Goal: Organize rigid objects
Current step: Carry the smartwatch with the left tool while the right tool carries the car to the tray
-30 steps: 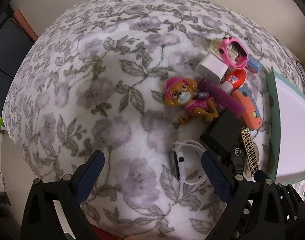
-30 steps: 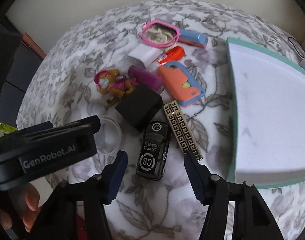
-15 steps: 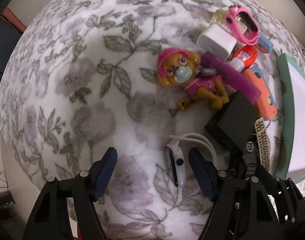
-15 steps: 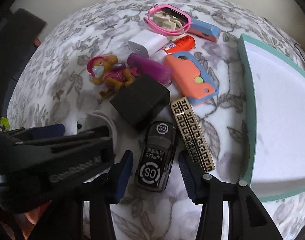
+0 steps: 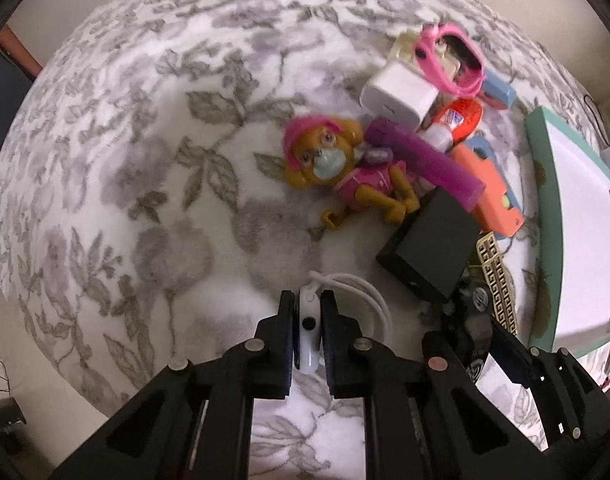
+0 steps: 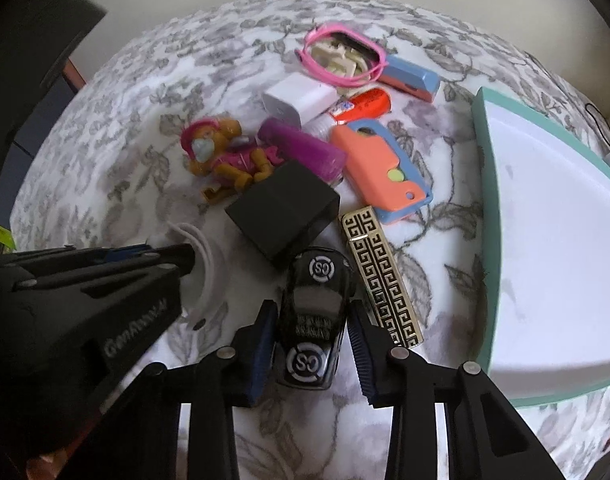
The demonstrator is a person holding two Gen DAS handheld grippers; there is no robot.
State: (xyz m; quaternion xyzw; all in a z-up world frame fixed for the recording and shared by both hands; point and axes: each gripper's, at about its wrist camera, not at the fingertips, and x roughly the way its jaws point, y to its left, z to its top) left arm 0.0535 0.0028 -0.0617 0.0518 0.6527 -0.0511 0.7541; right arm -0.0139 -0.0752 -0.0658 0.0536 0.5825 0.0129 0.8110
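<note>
My left gripper (image 5: pixel 307 312) is shut on a white smartwatch (image 5: pixel 308 330) that lies on the floral cloth; its band (image 6: pixel 207 264) loops out to the right. My right gripper (image 6: pixel 311 318) is closed around a black toy car (image 6: pixel 313 316), its pads touching the car's sides. Beyond them lie a black box (image 6: pixel 285 210), a gold patterned bar (image 6: pixel 379 276), a pink and brown toy dog (image 5: pixel 345 168), a purple tube (image 5: pixel 425 164) and an orange and blue toy (image 6: pixel 381 168).
A teal-rimmed white tray (image 6: pixel 489 184) sits at the right. At the far side lie a white charger (image 6: pixel 299 98), a pink band (image 6: pixel 341 58), a red glue bottle (image 6: pixel 361 108) and a blue stapler (image 6: pixel 411 78). The cloth-covered table's edge runs along the left.
Both grippers moved forward and down and closed: the left onto the white smartwatch, the right onto the black toy car. The other objects have not moved.
</note>
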